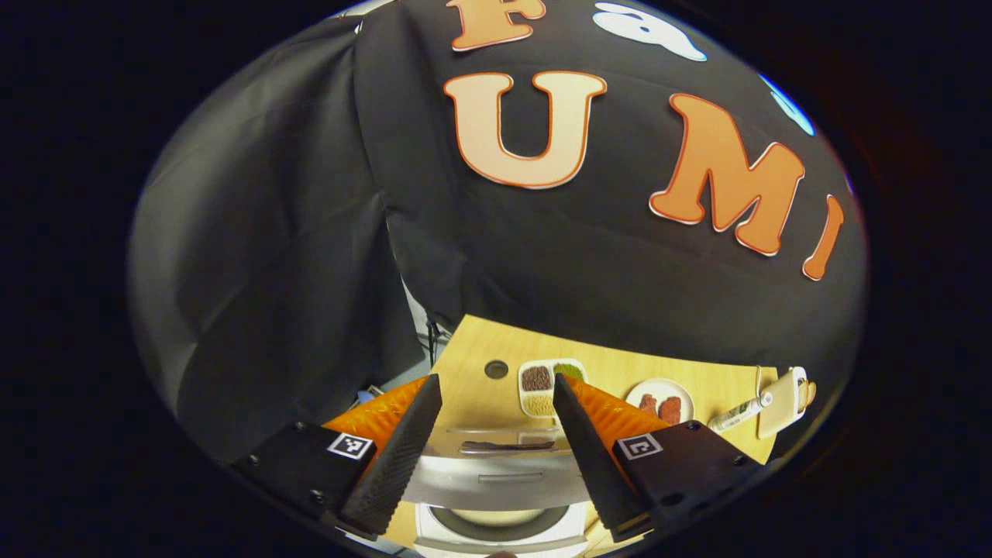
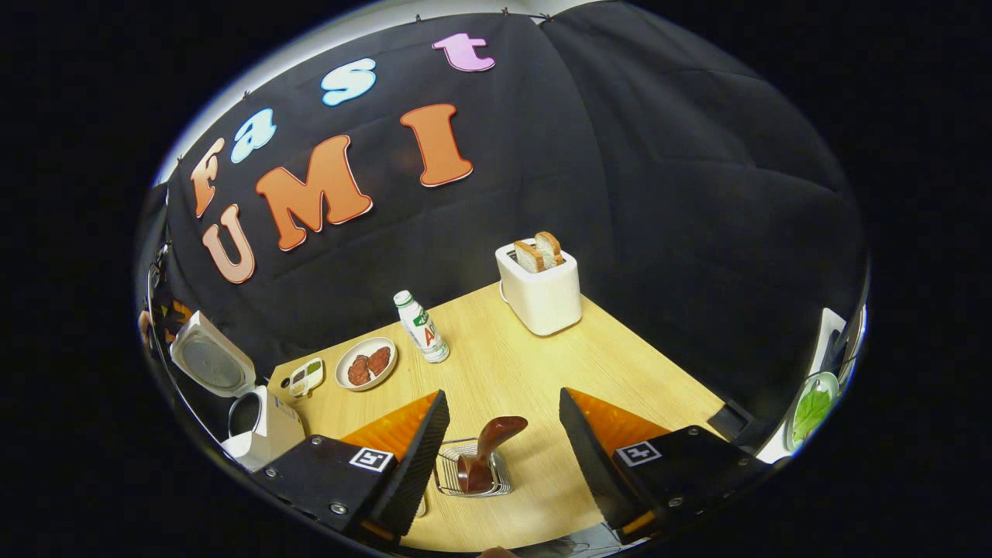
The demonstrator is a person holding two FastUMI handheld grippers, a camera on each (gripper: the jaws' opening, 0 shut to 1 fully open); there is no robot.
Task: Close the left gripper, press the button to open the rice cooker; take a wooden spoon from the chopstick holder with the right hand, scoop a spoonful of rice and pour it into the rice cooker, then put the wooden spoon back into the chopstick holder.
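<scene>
In the left gripper view my left gripper (image 1: 496,384) stands open just above the white rice cooker (image 1: 496,535), whose lid (image 1: 496,480) is raised and whose inner pot shows below it. Beyond lies a divided dish (image 1: 545,387) of grains. In the right gripper view my right gripper (image 2: 504,397) is open and empty above a wire chopstick holder (image 2: 453,469), apart from it. A brown wooden spoon (image 2: 490,446) stands in the holder between the fingers' lines. The rice cooker (image 2: 260,434) sits at the far left, lid (image 2: 208,360) up, with the divided dish (image 2: 304,376) behind it.
On the wooden table (image 2: 527,372) stand a white toaster (image 2: 540,291) with two bread slices, a small bottle (image 2: 421,325) and a plate (image 2: 366,364) with brown pieces. A plate with a green leaf (image 2: 810,407) sits off the table's right edge. Black cloth walls close the back.
</scene>
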